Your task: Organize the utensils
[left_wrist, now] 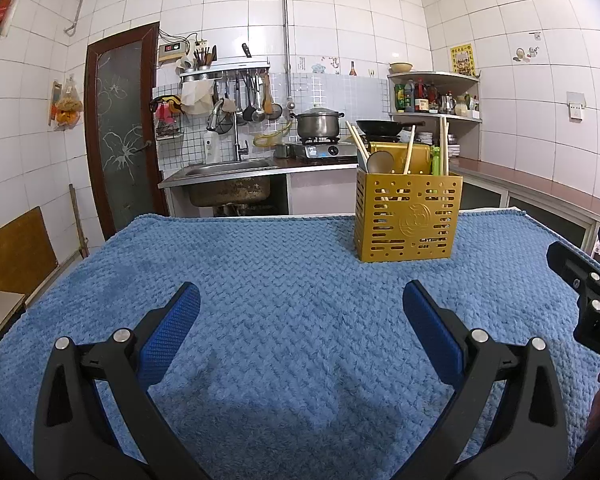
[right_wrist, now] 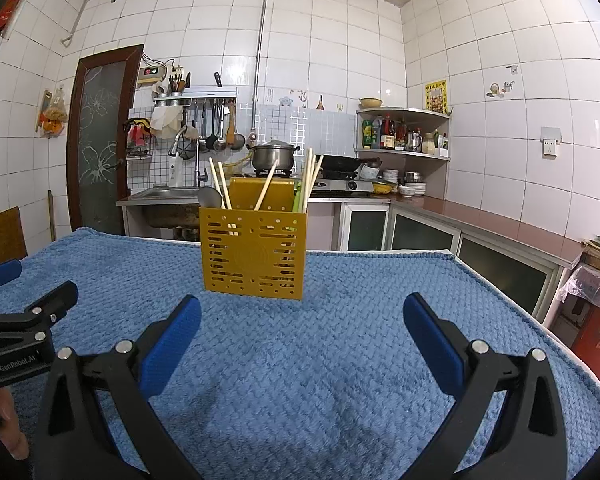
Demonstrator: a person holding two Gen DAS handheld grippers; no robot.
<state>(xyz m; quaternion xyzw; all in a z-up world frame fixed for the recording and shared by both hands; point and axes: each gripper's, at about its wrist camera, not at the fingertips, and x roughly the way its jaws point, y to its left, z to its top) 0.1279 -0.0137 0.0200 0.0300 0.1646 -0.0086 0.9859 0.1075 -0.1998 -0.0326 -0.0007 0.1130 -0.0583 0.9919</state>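
Observation:
A yellow perforated utensil holder stands on the blue towel at the far right of the table; it also shows in the right wrist view. Several wooden chopsticks, a metal spoon and a green utensil stand in it. My left gripper is open and empty, low over the towel, well short of the holder. My right gripper is open and empty, just in front of the holder.
Behind the table are a sink, a stove with a pot and wok, and a corner shelf. A counter runs along the right wall. The towel covers the whole table top.

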